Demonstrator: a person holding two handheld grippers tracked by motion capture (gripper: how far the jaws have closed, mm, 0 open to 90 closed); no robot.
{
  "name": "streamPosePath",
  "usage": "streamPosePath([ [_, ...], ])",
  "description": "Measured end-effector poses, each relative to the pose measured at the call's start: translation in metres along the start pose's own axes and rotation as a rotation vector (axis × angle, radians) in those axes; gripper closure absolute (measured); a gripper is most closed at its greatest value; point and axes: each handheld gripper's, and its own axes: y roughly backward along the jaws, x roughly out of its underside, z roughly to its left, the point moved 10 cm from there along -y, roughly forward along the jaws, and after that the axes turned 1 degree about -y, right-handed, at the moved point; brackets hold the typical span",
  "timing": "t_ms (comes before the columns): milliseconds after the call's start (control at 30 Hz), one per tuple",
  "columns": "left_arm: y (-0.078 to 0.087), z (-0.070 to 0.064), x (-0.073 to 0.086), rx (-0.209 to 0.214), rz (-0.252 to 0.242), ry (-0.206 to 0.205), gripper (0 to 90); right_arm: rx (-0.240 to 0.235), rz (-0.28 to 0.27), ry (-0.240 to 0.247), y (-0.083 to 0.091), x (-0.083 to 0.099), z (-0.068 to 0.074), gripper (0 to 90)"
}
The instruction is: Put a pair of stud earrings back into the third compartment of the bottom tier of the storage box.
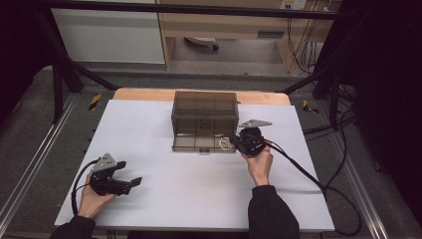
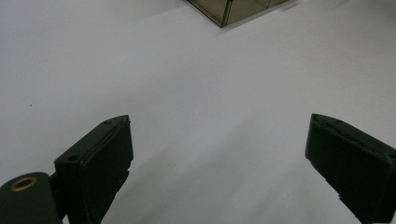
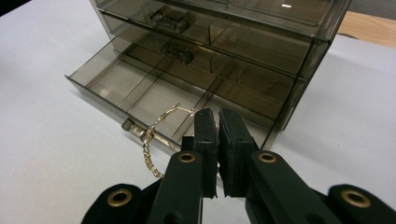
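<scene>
A smoky see-through drawer box (image 1: 204,112) stands at the back middle of the white mat, its bottom drawer (image 1: 196,145) pulled out toward me. My right gripper (image 1: 235,142) is at that drawer's right front corner, shut on a gold chain with a ring loop (image 1: 225,143). In the right gripper view the chain (image 3: 152,140) hangs left of the closed jaws (image 3: 217,116), over the front rim of the open drawer (image 3: 116,79), which has dividers. My left gripper (image 1: 130,173) rests low at the mat's front left, open, with bare mat between its jaws (image 2: 219,140).
The mat (image 1: 189,184) covers a wooden table whose edge (image 1: 144,94) shows behind the box. The right gripper's cable (image 1: 308,174) trails off to the right. Black frame poles (image 1: 59,74) stand at both back corners. A corner of the box (image 2: 233,9) shows ahead of the left gripper.
</scene>
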Motion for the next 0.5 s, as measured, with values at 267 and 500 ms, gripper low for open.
streamPosePath([
  [267, 0.000, 0.000, 0.000, 0.001, 0.000, -0.001, 7.5, 0.015, -0.002, 0.000, -0.011, -0.007, -0.005, 86.9],
  [500, 0.000, 0.000, 0.000, 0.000, 0.001, -0.001, 7.4, 0.024, 0.009, -0.004, -0.024, -0.007, -0.009, 86.8],
])
